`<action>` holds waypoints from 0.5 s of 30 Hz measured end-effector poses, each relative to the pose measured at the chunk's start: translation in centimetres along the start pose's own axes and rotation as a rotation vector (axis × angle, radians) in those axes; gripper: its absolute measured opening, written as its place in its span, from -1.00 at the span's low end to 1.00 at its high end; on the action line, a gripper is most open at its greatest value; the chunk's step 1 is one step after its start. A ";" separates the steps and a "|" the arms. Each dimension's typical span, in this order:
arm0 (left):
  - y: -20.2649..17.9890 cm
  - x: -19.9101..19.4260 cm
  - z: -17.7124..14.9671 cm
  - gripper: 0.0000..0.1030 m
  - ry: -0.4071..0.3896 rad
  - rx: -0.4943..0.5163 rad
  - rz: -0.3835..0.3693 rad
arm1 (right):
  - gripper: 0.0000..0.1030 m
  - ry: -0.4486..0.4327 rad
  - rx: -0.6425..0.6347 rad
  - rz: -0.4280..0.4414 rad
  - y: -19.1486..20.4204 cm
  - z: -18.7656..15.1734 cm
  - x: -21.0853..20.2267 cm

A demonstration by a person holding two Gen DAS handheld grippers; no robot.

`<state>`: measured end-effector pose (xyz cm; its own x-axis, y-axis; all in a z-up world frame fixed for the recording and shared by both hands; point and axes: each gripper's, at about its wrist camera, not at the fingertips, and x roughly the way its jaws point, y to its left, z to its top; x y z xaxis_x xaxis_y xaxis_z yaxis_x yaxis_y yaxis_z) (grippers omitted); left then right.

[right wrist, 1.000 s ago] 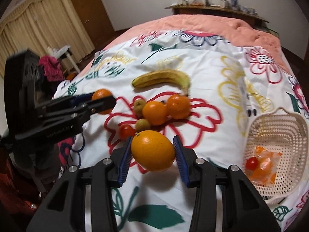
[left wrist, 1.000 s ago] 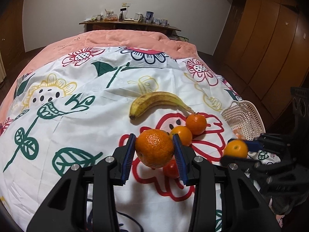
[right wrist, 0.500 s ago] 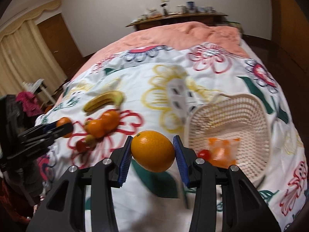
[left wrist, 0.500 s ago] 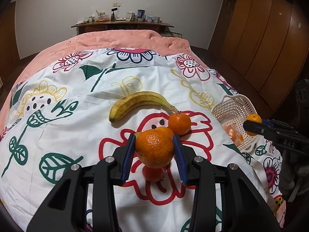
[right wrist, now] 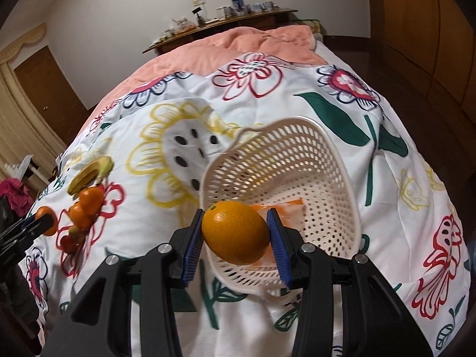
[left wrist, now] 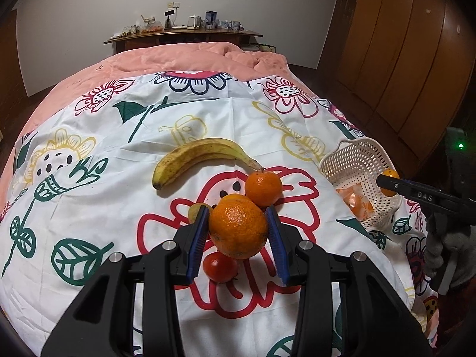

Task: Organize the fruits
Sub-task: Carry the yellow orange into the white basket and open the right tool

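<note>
Right gripper [right wrist: 236, 235] pinches its orange [right wrist: 235, 232] over the basket [right wrist: 333, 160] near the bed's right edge — lower before releasing; left gripper [left wrist: 238, 232] clamps a mandarin [left wrist: 238, 229].

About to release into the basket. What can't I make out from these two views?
- Basket contents: right wrist view, the held orange hides most of them.
- Greenish fruit: left wrist view, mostly behind the left gripper.
- Fruit pile: right wrist view, blurred.
</note>
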<state>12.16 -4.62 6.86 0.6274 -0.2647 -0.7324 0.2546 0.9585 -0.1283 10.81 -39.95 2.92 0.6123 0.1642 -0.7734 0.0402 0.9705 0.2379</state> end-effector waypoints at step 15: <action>-2.8 1.0 0.7 -0.22 0.024 0.055 0.004 | -0.13 -0.047 0.095 -0.079 -5.7 0.3 0.8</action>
<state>12.56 -7.61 6.93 0.6109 -0.2573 -0.7487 0.2922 0.9522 -0.0889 11.29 -45.39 1.08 0.6404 0.0771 -0.7641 0.1630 0.9586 0.2334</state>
